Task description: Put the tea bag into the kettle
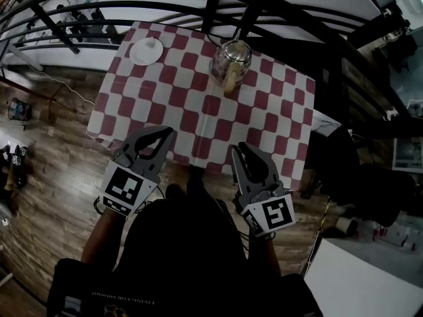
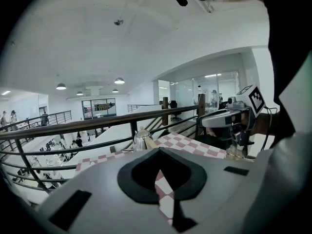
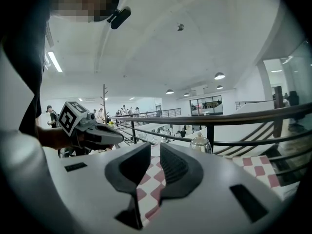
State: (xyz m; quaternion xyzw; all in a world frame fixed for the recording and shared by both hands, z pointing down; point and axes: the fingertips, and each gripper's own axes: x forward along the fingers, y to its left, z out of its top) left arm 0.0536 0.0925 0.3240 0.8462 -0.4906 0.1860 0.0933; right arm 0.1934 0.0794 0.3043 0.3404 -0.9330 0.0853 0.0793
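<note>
Your left claw (image 1: 169,131), clenched empty, and right claw (image 1: 236,148), slack and empty, hang at the near edge of a red-and-white checked tablecloth (image 1: 198,114); well ahead-left the likely tea bag (image 1: 151,43), a small pale lump, lies on a round white saucer (image 1: 135,55), outside the wooden-handled glass kettle (image 1: 230,63) ahead.

Your head view looks steeply down on the checkered table (image 1: 198,111); both gripper views face low across it, sharing the far kettle (image 1: 230,61).
</note>
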